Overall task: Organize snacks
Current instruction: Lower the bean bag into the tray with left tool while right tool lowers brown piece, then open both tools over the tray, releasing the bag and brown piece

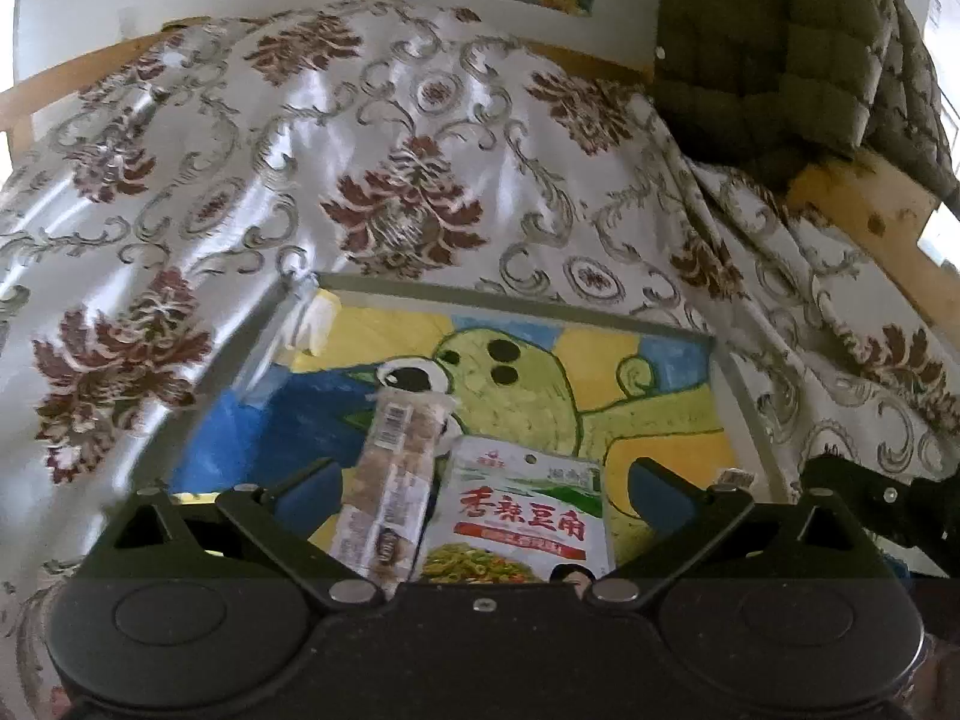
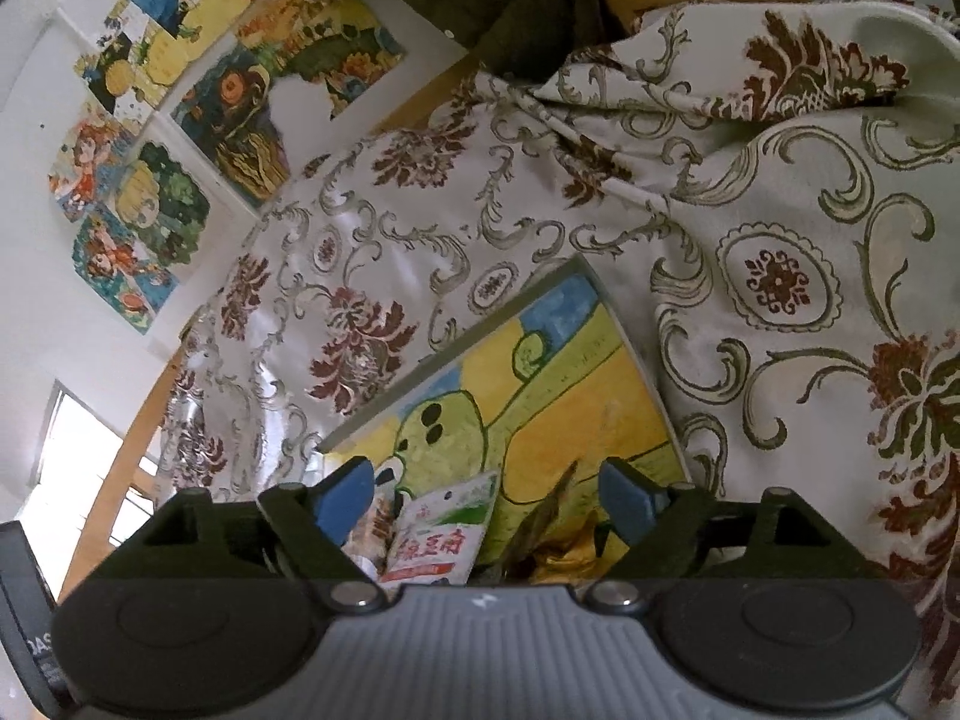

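Quilted jacket [image 1: 780,48] — beyond floral cloth [image 1: 360,180]

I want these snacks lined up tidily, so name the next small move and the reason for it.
Probably bring the open left gripper down and close it on the white pouch: it lies between the fingers, leaning against the clear-wrapped snack bar on the painted board, and neither gripper holds anything.

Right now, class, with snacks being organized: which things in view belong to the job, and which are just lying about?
Belongs to the job:
- white snack pouch with red lettering
- clear-wrapped snack bar
- gold-wrapped snack
- painted tray

Just lying about:
- floral cloth
- green quilted jacket
- wall paintings
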Tool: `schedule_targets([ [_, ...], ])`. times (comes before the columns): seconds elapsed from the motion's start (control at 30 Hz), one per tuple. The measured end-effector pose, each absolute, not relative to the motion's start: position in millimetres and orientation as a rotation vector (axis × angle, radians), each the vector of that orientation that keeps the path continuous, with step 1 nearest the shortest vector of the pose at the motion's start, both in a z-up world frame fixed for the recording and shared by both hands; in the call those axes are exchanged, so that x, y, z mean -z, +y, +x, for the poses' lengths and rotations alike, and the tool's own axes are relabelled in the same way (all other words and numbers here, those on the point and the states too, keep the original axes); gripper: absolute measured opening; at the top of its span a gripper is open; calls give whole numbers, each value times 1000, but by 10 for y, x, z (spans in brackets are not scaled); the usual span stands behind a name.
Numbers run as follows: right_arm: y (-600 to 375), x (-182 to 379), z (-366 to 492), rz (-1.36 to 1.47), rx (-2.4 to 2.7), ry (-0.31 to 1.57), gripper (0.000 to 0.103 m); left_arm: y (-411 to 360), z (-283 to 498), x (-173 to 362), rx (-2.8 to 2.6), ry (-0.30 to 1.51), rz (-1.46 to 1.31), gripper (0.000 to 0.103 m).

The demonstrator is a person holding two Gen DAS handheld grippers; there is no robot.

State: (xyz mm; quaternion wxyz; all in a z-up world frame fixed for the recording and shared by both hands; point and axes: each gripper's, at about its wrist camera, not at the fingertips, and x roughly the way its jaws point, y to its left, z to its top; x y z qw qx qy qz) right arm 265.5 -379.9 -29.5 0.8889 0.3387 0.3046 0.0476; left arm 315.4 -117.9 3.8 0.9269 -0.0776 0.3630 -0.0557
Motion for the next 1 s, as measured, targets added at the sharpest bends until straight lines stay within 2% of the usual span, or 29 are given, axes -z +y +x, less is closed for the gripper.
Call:
schedule_targets([
  [0.47,-3697,38,2355,601,-117,559,97,-935,2688,-367,52,661,-197,102],
  [1.0,-3252,-232,1877,400,-156,442,103,-560,1873,-554,-46,608,-87,102],
])
